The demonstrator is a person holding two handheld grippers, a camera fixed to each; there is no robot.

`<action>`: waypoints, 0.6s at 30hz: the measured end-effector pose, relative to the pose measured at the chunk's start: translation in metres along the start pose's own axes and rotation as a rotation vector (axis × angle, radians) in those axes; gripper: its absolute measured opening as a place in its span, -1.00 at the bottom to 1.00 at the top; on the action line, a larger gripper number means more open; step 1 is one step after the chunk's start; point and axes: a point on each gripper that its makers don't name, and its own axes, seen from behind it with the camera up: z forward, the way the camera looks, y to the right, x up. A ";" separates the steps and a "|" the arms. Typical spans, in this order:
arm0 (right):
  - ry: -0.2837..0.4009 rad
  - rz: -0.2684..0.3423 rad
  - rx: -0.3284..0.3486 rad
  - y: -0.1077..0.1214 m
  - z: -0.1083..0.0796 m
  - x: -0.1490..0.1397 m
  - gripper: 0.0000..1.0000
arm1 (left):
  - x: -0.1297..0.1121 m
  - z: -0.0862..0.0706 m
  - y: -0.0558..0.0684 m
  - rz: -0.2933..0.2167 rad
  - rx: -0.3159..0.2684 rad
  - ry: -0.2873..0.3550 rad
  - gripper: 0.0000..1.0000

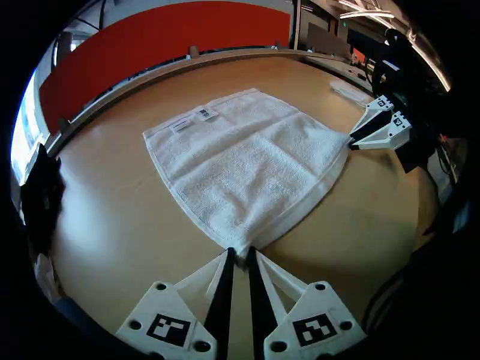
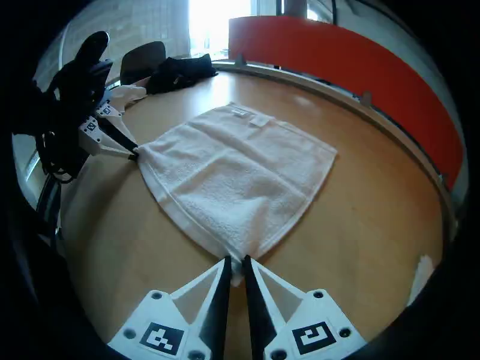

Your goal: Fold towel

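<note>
A white terry towel lies spread flat on the wooden table, its labels at the far edge. In the left gripper view my left gripper is shut on the towel's nearest corner. The right gripper pinches the corner at the right side. In the right gripper view the towel lies ahead, my right gripper is shut on its near corner, and the left gripper holds the corner at the left.
A red partition runs along the table's far edge. Dark clothing and a chair sit at the table's far end near a bright window. A small white object lies at the table's right edge.
</note>
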 end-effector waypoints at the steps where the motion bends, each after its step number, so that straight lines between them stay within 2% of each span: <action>1: 0.003 0.000 0.000 0.000 -0.001 0.001 -0.68 | 0.001 -0.001 0.000 -0.004 0.001 0.001 -0.67; 9: 0.028 0.000 -0.007 -0.001 -0.014 0.014 -0.69 | 0.009 -0.015 0.002 -0.030 0.011 0.006 -0.67; 18: 0.058 -0.009 -0.012 -0.005 -0.038 0.034 -0.69 | 0.023 -0.039 0.005 -0.055 0.019 0.019 -0.67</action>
